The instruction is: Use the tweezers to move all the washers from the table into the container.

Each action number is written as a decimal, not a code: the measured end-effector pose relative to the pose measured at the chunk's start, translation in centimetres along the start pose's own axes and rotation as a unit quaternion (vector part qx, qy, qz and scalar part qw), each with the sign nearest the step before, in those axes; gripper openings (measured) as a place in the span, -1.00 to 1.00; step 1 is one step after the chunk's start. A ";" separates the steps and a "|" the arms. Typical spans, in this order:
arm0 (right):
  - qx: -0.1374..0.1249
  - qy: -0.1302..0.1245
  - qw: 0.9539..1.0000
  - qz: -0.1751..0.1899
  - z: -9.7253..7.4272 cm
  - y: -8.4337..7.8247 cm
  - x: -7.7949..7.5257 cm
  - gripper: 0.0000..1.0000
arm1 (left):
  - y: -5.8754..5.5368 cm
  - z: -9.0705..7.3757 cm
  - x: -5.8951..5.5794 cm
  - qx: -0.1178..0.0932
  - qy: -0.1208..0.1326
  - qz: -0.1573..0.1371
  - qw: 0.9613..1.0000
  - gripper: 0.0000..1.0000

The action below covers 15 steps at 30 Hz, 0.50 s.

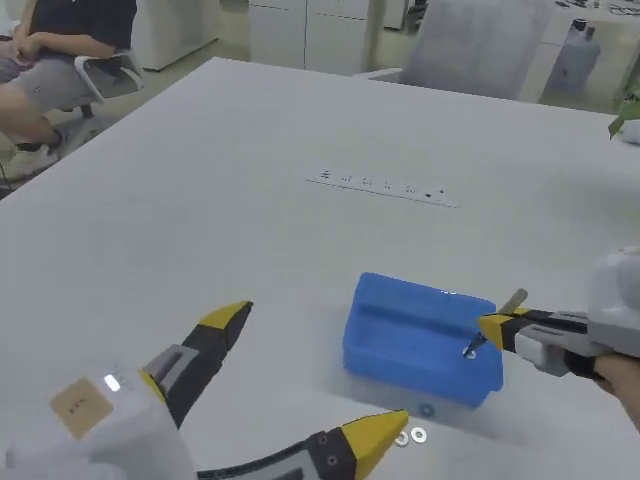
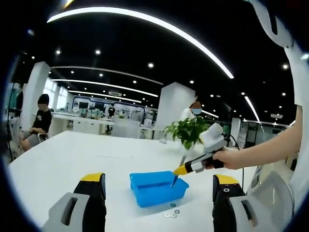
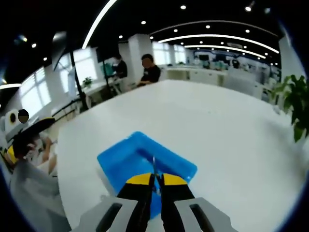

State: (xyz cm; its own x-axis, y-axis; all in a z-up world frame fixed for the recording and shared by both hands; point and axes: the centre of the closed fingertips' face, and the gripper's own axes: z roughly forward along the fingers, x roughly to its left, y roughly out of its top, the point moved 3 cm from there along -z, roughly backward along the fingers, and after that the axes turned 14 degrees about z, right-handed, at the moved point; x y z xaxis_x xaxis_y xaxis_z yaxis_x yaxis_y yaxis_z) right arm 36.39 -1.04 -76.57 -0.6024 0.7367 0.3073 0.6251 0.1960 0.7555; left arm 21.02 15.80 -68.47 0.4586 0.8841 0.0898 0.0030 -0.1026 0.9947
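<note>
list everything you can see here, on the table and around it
table: one, white
container: one, blue, near table edge
washers: three, two silver and one bluish, on the table beside the container
tweezers: one, metal, tip over the container
socket strip: one, pale, mid-table
plant: one, green, beyond the table
seated person: one, dark top, far left
left gripper: yellow-tipped, open
right gripper: yellow-tipped, shut on tweezers

My left gripper (image 1: 310,370) and right gripper (image 1: 492,328) are black with yellow tips, my tweezers (image 1: 476,343) grey, the container (image 1: 420,345) plain blue, the washers (image 1: 412,436) silvery, the table (image 1: 200,200) white.
</note>
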 end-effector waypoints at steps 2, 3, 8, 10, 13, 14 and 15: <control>0.009 -0.003 1.000 -0.012 0.4 0.0 -0.4 -0.95 | 0.2 -0.1 0.0 -0.003 0.001 0.000 1.000 0.82; 0.011 -0.002 1.000 -0.016 0.6 -0.1 -0.5 -0.94 | 0.2 -0.1 0.0 -0.005 0.002 0.001 1.000 0.81; 0.020 -0.002 1.000 -0.007 0.7 -0.7 -0.7 -0.94 | 0.3 -0.2 -0.1 0.000 -0.002 0.011 1.000 0.66; 0.019 -0.003 1.000 -0.010 0.7 -0.6 -0.8 -0.94 | 0.3 -0.2 0.1 -0.003 0.002 0.012 1.000 0.70; 0.014 -0.001 1.000 -0.012 0.3 -0.3 -0.7 -0.94 | 0.2 -0.2 0.3 -0.001 0.004 0.008 1.000 0.70; 0.009 0.000 1.000 -0.013 0.1 -0.1 -0.6 -0.94 | 0.2 -0.2 0.3 -0.002 0.004 0.007 1.000 0.71; 0.002 0.006 1.000 -0.012 -0.3 0.2 -0.1 -0.94 | 0.2 -0.2 0.3 -0.004 0.004 0.008 1.000 0.71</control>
State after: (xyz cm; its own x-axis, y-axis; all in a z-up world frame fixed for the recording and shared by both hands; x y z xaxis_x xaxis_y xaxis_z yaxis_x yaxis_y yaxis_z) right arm 36.48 -1.29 -76.28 -0.6231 0.7241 0.2956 0.6126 0.2167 0.7601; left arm 21.02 16.13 -68.19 0.4507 0.8862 0.1070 -0.0113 -0.1142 0.9934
